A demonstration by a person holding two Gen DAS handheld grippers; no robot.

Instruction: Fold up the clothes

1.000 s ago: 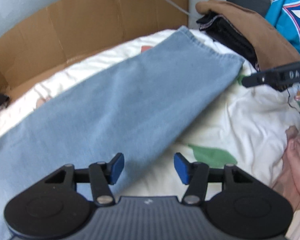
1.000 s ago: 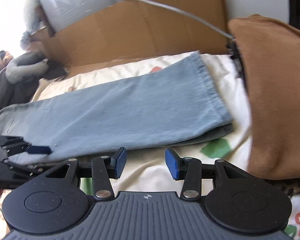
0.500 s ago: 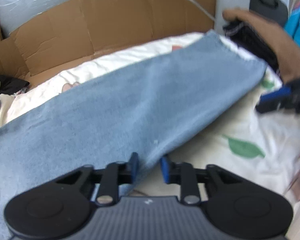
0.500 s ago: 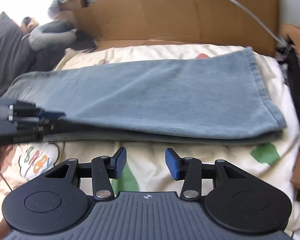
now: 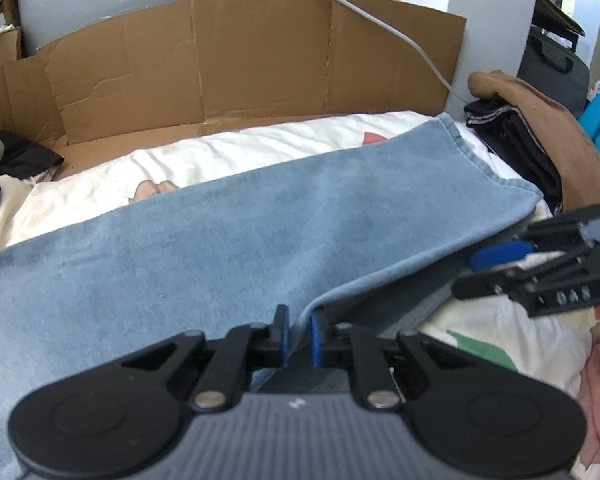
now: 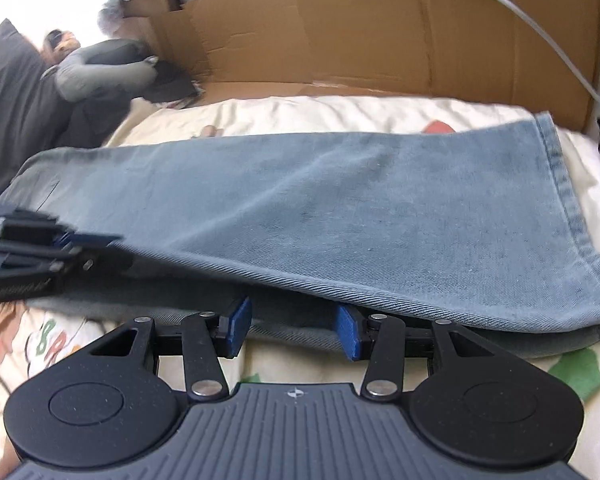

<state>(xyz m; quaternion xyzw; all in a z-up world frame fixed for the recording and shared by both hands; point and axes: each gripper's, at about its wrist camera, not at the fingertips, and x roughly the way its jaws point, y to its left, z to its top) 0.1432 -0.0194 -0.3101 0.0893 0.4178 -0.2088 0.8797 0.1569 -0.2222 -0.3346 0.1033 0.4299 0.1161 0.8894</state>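
Light blue jeans (image 5: 220,248) lie folded lengthwise across the white printed bedsheet (image 5: 500,336). My left gripper (image 5: 298,336) is at their near edge, its jaws closing, with the lifted upper denim layer pinched between the blue pads. From the right, my right gripper (image 5: 496,268) comes in close to the hem end. In the right wrist view the jeans (image 6: 340,208) fill the middle. There the right gripper (image 6: 292,330) has its jaws opening at the near edge; the lower denim layer lies just beyond the pads, not pressed. The left gripper (image 6: 100,244) holds the edge at far left.
A cardboard sheet (image 5: 260,64) stands along the back of the bed with a white cable (image 5: 400,36) over it. A brown garment (image 5: 548,120) and dark folded clothes (image 5: 516,140) sit at the right. Grey plush (image 6: 100,68) and dark bedding lie at the left.
My left gripper went from wide open to closed on the jeans' near edge and lifted it slightly. The right gripper slid in toward the jeans' near edge, staying open.
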